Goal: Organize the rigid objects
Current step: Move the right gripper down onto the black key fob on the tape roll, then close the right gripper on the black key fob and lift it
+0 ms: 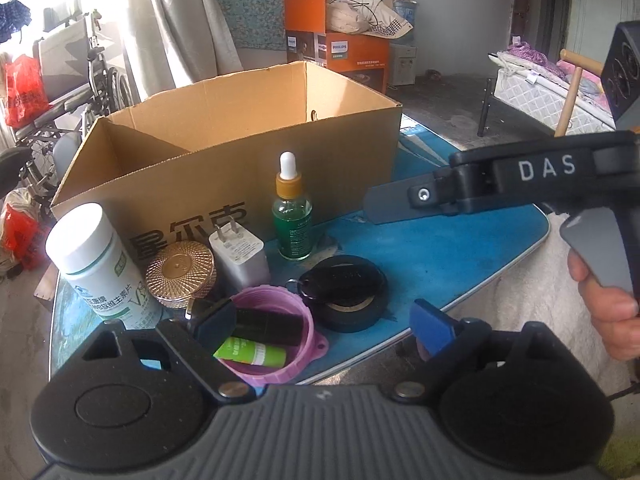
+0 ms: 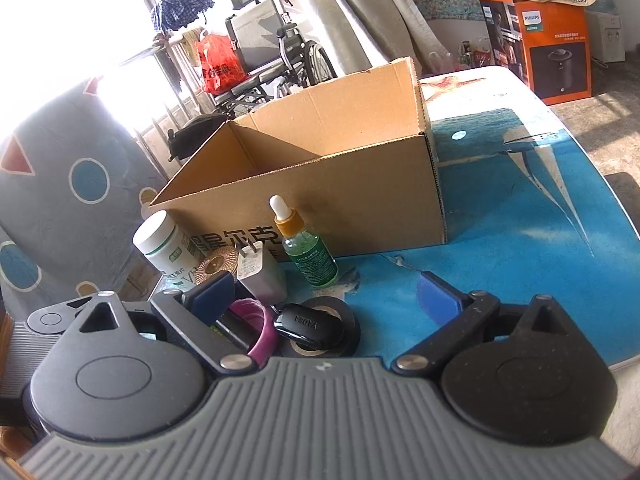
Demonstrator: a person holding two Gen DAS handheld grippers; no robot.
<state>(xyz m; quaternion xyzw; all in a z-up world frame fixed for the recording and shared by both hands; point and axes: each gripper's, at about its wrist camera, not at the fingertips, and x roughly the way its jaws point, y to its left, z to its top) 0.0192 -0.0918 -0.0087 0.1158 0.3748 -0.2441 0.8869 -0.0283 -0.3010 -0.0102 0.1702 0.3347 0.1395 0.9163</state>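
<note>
Cardboard box point(image 1: 240, 152) fills the middle of the left wrist view, open-topped, standing on the blue table point(image 1: 440, 248). The small things cluster in front of it, from 9 o'clock round to 6. A white supplement bottle point(image 1: 94, 260) stands at 9 o'clock, with a gold ribbed jar point(image 1: 180, 274) just beside it and a white plug adapter point(image 1: 240, 256) next along, close against the box's printed wall. A green dropper bottle point(image 1: 292, 212) stands upright near centre. At 6 o'clock a pink lid point(image 1: 276, 332) lies open side up, holding a black stick point(image 1: 268, 326) and a green tube point(image 1: 250, 352). Just right of it a roll of black tape point(image 1: 348, 296) lies flat with a black key fob point(image 1: 320, 284) on top. The left gripper point(image 1: 324, 326) is spread wide, one blue finger over the pink lid's near rim, the other over the table edge, gripping nothing. At 3 o'clock the right gripper point(image 1: 532, 184) reaches in, held by a hand point(image 1: 608, 300).

From the right wrist view the box point(image 2: 320, 184) sits at 12 o'clock and the dropper bottle point(image 2: 310, 252) at centre. The supplement bottle point(image 2: 166, 248), gold jar point(image 2: 218, 266) and adapter point(image 2: 260, 276) run toward 9 o'clock. Tape point(image 2: 344, 332) and fob point(image 2: 308, 326) lie at 6 o'clock beside the pink lid point(image 2: 260, 332). The right gripper point(image 2: 326, 300) also gapes, nothing pinched between its pads.
</note>
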